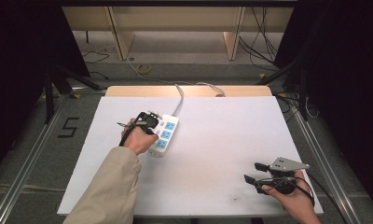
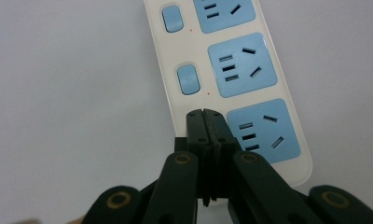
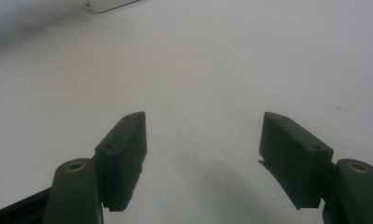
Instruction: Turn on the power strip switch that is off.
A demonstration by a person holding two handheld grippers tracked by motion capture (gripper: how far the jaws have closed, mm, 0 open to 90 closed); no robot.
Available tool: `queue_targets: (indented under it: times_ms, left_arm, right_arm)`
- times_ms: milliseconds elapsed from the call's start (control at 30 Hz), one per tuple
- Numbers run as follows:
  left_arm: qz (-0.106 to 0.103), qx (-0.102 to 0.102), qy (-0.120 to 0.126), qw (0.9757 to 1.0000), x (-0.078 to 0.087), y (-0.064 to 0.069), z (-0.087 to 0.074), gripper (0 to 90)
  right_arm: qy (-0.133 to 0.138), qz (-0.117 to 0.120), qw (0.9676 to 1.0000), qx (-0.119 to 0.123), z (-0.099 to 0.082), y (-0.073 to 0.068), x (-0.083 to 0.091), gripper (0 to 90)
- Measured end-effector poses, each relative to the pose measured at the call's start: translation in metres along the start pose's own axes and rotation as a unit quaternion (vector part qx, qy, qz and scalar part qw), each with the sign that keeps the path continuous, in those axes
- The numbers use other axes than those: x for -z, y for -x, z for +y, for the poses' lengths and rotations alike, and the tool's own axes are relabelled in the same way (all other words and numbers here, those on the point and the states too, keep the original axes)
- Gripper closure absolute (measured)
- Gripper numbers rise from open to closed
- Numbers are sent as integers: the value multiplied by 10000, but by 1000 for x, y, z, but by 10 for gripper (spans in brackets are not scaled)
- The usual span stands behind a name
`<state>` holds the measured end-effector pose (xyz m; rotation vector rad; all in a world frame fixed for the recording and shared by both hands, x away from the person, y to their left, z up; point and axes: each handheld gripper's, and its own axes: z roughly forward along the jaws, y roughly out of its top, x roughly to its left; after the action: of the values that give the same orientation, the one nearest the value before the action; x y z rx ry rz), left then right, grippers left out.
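Here is the left claw, jaws pressed flat together with nothing between them, tips down over the near end of the power strip, right where the last switch in the row would sit, beside the nearest blue socket. Whether the tips actually press the strip's surface, I cannot tell. Farther along the white body, two more blue switches sit beside their sockets, each with a small red dot next to it. From the high view, the strip lies on the white desk left of centre, slanting away from the person, its grey cord running off the far edge. The left hand, in a beige sleeve, holds its claw over the strip's left side. Over on the other side, the right claw rests low near the desk's near right corner, well apart from the strip, its jaws spread wide and holding nothing. The right gripper view shows bare white desk between those two black jaws, with a corner of the strip at the top edge.
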<state>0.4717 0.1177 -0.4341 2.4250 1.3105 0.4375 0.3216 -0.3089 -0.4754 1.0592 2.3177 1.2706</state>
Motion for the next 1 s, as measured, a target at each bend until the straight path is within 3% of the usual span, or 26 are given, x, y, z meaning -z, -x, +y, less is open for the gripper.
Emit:
queue_targets:
  times_ms: [1000]
  left_arm:
    - [55,-26,-115,9999,-3,3,1,898]
  right_arm:
    - [11,2,10000,10,0,0,0,329]
